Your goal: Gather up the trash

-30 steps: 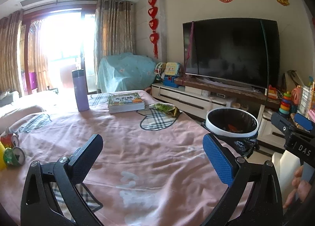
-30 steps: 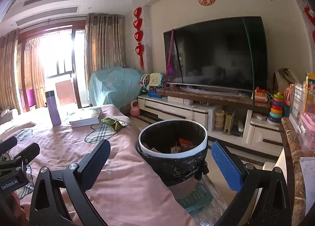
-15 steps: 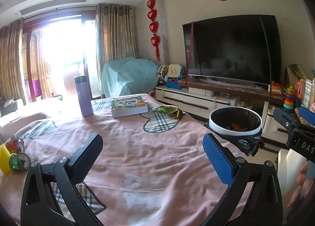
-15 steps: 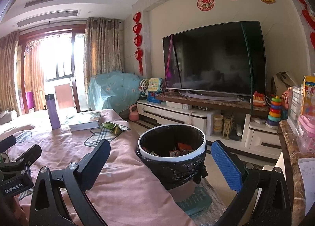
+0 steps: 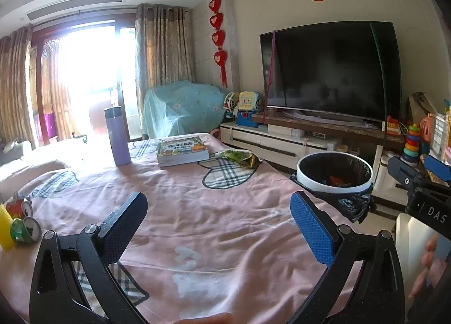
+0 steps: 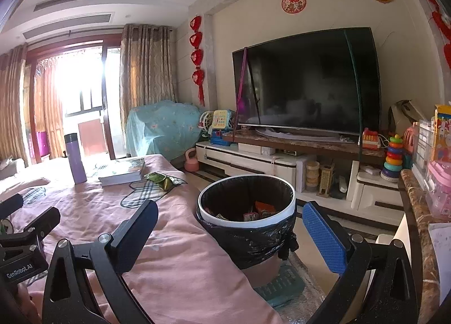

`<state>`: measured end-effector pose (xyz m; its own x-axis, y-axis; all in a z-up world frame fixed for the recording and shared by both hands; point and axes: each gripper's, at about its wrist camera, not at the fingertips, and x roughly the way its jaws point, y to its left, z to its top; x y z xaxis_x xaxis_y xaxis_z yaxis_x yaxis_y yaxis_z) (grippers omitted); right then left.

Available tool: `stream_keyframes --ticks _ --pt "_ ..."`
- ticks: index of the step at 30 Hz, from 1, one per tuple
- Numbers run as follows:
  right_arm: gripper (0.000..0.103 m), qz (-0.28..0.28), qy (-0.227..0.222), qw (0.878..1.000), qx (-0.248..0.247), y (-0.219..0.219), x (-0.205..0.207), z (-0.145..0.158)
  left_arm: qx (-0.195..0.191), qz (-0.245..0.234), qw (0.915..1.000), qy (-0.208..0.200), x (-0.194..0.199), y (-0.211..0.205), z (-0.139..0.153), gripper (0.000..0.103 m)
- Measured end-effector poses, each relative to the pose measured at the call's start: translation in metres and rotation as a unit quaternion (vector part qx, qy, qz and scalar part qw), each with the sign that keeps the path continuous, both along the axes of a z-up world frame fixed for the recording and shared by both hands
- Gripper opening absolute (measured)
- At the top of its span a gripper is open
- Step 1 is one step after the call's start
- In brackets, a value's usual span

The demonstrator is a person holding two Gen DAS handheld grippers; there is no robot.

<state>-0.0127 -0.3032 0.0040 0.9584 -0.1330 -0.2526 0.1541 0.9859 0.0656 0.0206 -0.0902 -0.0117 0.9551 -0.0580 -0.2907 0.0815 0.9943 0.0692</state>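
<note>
The left gripper (image 5: 218, 224) hangs wide apart over the pink worktop (image 5: 197, 211); a green wrapper (image 5: 239, 158) lies at its far edge beside the bin (image 5: 335, 176).

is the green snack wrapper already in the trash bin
No, the green snack wrapper lies on the pink cloth beside the book, apart from the trash bin.

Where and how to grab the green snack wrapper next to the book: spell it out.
Grip the green snack wrapper by its raised, crumpled right end, coming from above with jaws straddling the fold. It lies nearly flat on the pink tablecloth, so a side approach would likely slide under nothing. The book blocks its left, so the open right gripper, nearer that edge, probably suits.
</note>
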Motion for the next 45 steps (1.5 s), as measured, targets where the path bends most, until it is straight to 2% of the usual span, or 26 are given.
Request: stream_keyframes --ticks 45 --pt "0.103 0.008 0.004 1.0 0.005 0.0021 0.0002 -0.0044 -0.003 0.003 1.0 0.009 0.0007 -0.0014 -0.0015 0.103"
